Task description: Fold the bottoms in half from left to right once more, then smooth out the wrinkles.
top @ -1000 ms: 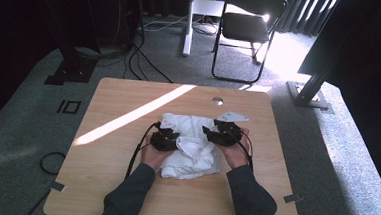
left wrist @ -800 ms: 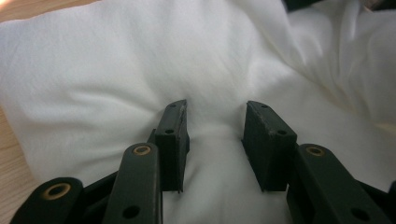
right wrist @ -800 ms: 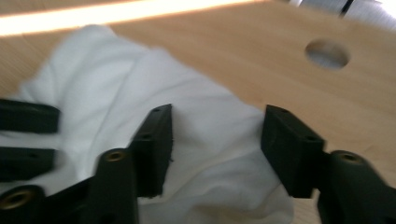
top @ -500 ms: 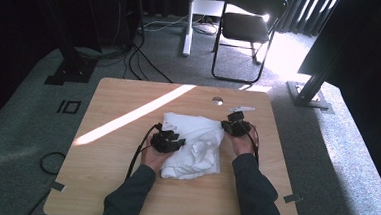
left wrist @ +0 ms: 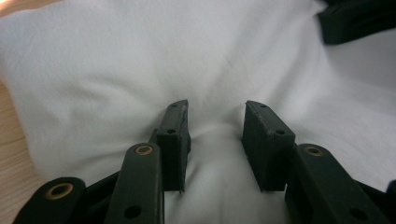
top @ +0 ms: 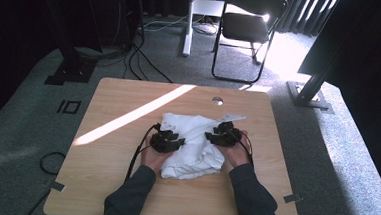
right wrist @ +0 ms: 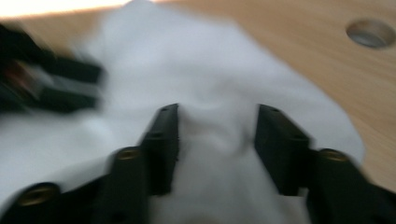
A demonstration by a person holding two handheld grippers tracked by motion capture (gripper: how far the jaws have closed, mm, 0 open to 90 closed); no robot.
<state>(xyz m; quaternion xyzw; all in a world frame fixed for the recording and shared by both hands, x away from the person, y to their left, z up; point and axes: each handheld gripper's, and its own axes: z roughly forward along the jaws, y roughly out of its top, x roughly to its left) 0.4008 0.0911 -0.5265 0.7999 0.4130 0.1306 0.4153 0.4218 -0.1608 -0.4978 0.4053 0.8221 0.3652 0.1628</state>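
On the wooden surface (top: 99, 182), left of centre, the left tool (top: 168, 141) presses down on the left side of a white cloth (top: 193, 150). In the left gripper view its jaws stand partly apart with a ridge of the cloth (left wrist: 140, 60) bunched up between them; the pads (left wrist: 173, 135) seem to pinch that fold, though the grip looks loose.

The cloth lies crumpled in the middle of the surface, between the two hands, with one thin corner pointing away toward the small round hole (top: 218, 100) in the surface.

To the right, the right tool (top: 223, 134) sits on the cloth's right edge. Its jaws have just been opening a little, and in the right gripper view a soft hump of cloth (right wrist: 210, 79) rises between them without being clearly pressed; I judge this tool open around the fabric, not yet gripping.

As a judgement, the work is at an early stage: the cloth is bunched, neither spread flat nor folded neatly. What remains is a firm hold on the right side, then pulling the fabric out and laying it in order.
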